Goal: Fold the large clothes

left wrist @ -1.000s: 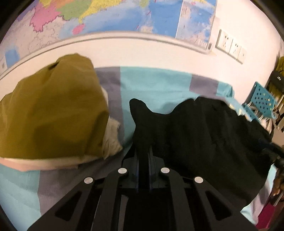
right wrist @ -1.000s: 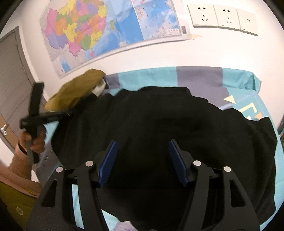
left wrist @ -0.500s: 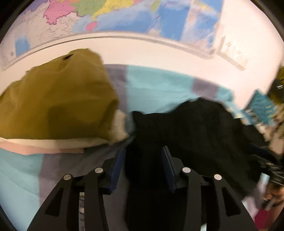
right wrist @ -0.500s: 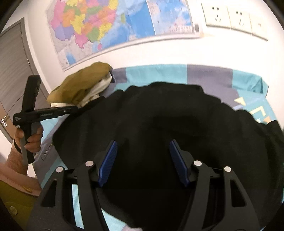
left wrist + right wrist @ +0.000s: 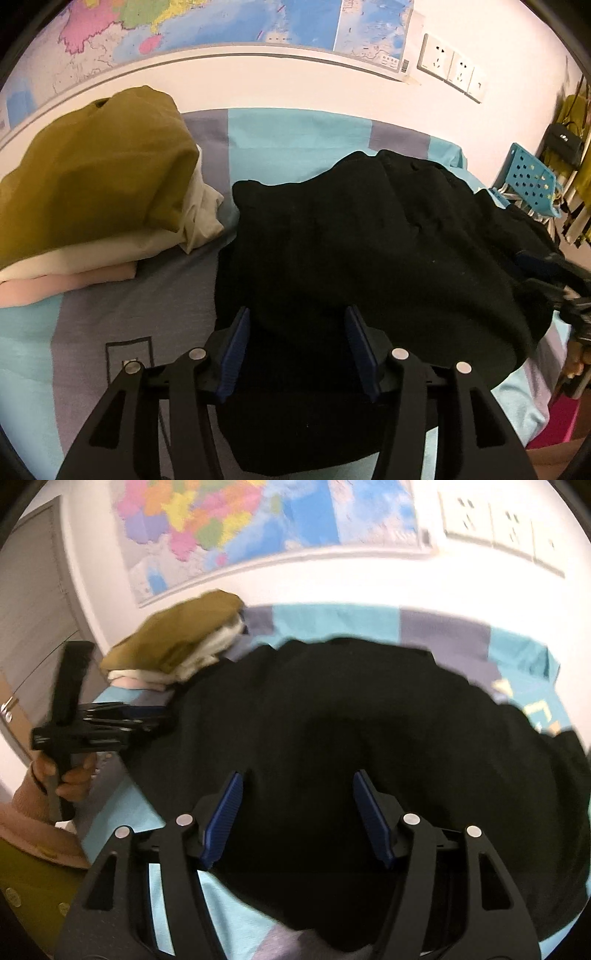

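The black garment lies bunched on the bed, only partly folded, beside an already folded stack. The left tongs have just been opening, cloth lying loose between them; the right tongs gape empty above it.

Black left gripper frame with silver screws, blue ribbed jaws; seemingly a pinkish sleeve.

Folded pile beside black garment
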A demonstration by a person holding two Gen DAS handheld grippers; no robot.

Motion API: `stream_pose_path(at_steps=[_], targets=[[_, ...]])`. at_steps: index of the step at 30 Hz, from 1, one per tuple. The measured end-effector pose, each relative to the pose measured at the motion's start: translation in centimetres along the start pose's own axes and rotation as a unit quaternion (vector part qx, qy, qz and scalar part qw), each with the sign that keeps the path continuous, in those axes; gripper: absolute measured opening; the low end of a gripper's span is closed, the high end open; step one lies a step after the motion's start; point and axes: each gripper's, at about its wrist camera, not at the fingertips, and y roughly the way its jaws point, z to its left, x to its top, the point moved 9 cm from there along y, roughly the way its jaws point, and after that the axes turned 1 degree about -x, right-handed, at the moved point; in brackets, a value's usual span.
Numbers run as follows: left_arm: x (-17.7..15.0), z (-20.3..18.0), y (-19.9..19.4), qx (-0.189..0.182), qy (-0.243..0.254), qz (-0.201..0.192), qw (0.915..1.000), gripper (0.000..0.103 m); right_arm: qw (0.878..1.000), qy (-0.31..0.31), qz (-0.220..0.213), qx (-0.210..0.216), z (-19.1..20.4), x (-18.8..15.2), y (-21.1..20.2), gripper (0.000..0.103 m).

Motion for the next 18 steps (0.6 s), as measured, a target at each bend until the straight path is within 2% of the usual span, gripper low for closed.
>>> stream_pose_path(at_steps=[4, 5, 10, 13, 15, 16, 18], targets=[[-0.1, 0.7, -1.1, -0.007, -0.030, -0.005, 0.9995, 0.058, 0.997, -0.068, -0.010, 0.022, 4.2, 0.6, -1.1, 0.070], [-0.1, 0.8, -1.6, -0.008, -0.036, -0.007, 0.9993, 0.061, 0.996, -0.090, -0.007, 0.029, 5.5, 0.4, -0.9, 0.072], [-1.3, 0.6, -3.5, -0.035, -0.053, -0.012, 0.9979, 0.062, 0.983, -0.178, 0.026, 0.024, 9.2, -1.3, 1.4, 0.073], [-2.2, 0.7, -4.9, -0.041, -0.064, -0.019, 0.9969, 0.069, 0.975, -0.217, 0.039, 0.007, 10.2, -2.6, 2.5, 0.079], [-3.0, 0.3, -6.1, -0.052, -0.070, -0.028, 0.9958, 0.077, 0.966, -0.253, 0.032, -0.029, 10.1, -3.3, 3.0, 0.083], [-3.3, -0.2, -6.6, -0.060, -0.063, -0.033, 0.9957, 0.077, 0.962, -0.267, 0.033, -0.044, 10.1, -3.7, 3.4, 0.083], [-4.0, -2.1, -7.7, -0.080, -0.028, -0.041, 0.9956, 0.085, 0.960, -0.272, 0.034, -0.057, 9.9, -4.2, 4.0, 0.083]])
